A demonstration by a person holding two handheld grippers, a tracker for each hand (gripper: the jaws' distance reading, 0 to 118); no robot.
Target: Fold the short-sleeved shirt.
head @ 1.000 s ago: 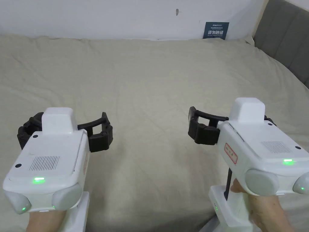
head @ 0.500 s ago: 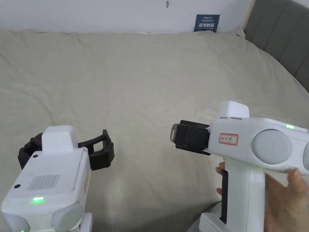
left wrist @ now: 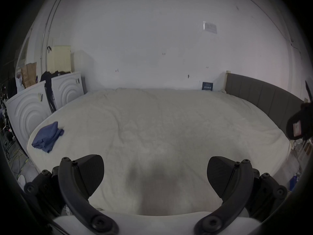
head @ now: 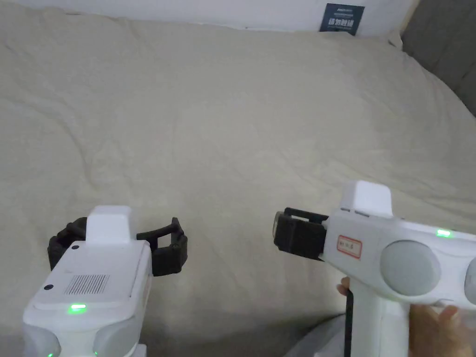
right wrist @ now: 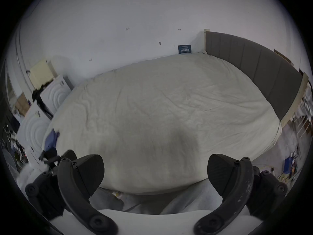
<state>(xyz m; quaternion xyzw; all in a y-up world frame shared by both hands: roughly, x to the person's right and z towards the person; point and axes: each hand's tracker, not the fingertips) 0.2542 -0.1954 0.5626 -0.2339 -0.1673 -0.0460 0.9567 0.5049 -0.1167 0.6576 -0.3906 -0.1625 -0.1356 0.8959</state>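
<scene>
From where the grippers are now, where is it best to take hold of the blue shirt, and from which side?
Probably the raised top fold of the blue shirt, from the bed's middle: it lies bunched at the left edge, so the open left gripper is nearer.

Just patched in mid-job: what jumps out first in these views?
A blue crumpled garment lies alone near the bed's far left corner in the left gripper view. The left gripper and right gripper hang over the near edge, jaws apart, holding nothing.

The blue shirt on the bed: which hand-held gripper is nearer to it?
Left. The left hand-held gripper is on the blue shirt's side of the bed; the right hand-held gripper is farther away.
</scene>
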